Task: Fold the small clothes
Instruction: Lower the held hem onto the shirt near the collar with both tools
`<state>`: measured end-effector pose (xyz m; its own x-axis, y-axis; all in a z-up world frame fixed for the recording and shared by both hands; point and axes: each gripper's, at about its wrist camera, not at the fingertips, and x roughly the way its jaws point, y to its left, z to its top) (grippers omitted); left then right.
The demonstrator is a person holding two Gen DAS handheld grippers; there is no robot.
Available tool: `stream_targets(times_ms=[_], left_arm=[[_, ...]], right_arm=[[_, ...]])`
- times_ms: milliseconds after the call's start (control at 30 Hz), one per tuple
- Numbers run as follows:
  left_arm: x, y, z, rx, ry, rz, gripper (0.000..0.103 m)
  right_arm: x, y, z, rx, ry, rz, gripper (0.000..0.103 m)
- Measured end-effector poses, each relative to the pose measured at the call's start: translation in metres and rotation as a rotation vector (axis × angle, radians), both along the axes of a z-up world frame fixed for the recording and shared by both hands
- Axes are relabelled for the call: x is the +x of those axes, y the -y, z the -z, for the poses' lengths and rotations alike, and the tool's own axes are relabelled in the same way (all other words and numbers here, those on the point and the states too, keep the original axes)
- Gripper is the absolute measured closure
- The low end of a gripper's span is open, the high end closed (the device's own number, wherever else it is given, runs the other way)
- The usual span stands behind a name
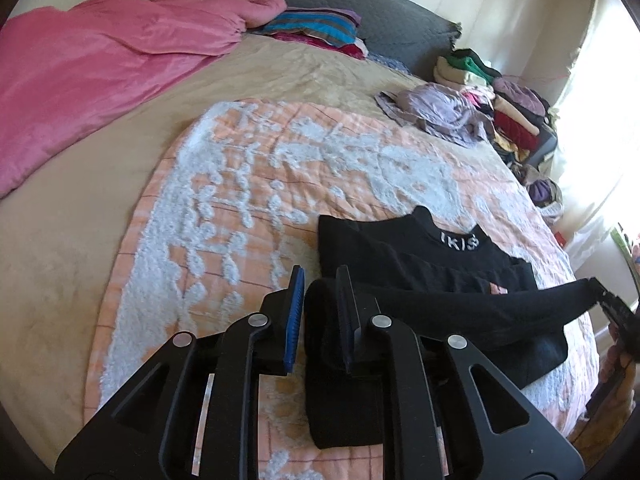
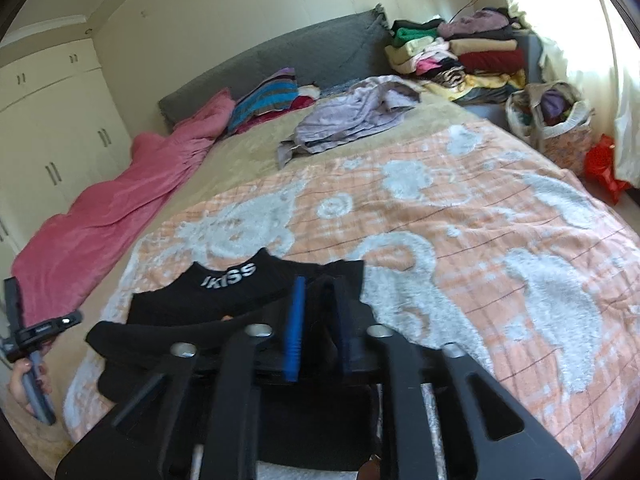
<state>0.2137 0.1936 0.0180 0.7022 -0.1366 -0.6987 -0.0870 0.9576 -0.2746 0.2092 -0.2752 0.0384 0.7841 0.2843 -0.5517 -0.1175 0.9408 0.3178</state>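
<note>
Black garment (image 1: 420,264) with white "IKISS" lettering at the collar lies on the peach-and-white patterned blanket (image 1: 224,208) spread over the bed (image 1: 72,280), near the bed's front edge. Its lower part is doubled up over the upper part.

Left gripper (image 1: 320,300): fingers (image 1: 295,312) slightly apart, blue pad visible on the left one. A black fold of the garment sits between them and wraps round the right finger; can't tell whether the pads are pinching it.

Right gripper (image 2: 316,320): fingers (image 2: 294,328) parted with a clear gap, black cloth lying in and below the gap, pads not pressing on it.

In the right wrist view a hand (image 2: 24,384) holding the left gripper's handle shows at the left edge.

Further back: pink duvet (image 1: 92,68) on the left of the bed, crumpled lilac cloth (image 1: 440,112), striped pillow (image 1: 316,26) against the grey headboard (image 1: 360,4), a stack of folded clothes (image 2: 460,52) beside the bed.
</note>
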Motion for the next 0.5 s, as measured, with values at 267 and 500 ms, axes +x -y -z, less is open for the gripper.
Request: stream_targets(times_ms=[267,500], left_arm=[[-0.030,0.016,-0.020,0.027,0.085,0.055,0.089],[-0.042,0.081,0.009,0.099,0.006,0.261,0.091]], right_arm=[[-0.030,-0.008,-0.005,-0.064,0.057,-0.024,0.059],[-0.050,-0.045,0.019,-0.133,-0.004,-0.174,0.070]])
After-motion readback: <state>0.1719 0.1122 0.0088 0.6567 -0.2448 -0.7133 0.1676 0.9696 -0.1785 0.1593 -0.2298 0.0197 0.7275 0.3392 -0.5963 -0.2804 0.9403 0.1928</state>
